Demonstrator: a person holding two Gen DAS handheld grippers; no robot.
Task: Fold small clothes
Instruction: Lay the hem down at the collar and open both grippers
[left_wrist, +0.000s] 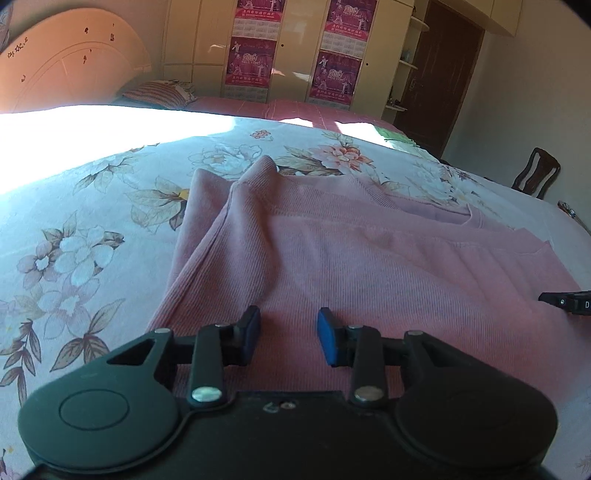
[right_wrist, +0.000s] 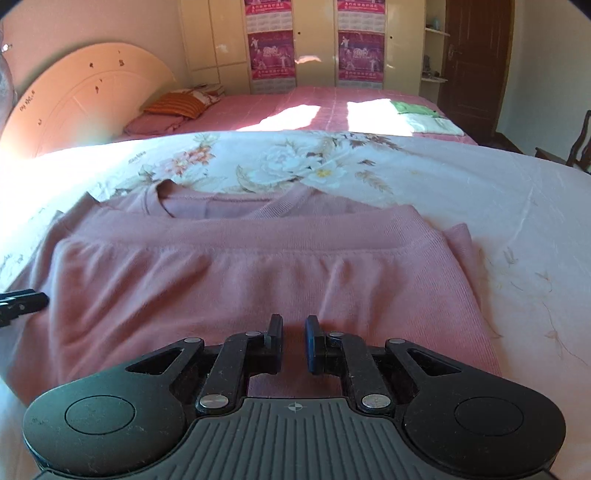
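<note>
Lying across the middle of both frames, a pink ribbed knit sweater (left_wrist: 369, 258) is spreading over a white flower-printed bedsheet (left_wrist: 92, 221), with its lower part folded up so that the banded hem is running just below the round neckline in the right wrist view. The left gripper (left_wrist: 288, 334), at the bottom centre of its frame, is holding its blue-padded fingers (left_wrist: 327, 336) moderately apart above the fabric, gripping nothing. The right gripper (right_wrist: 293, 341), at the bottom centre of its own frame, is keeping its fingers nearly together with only a narrow gap, and nothing is sitting between them.
</note>
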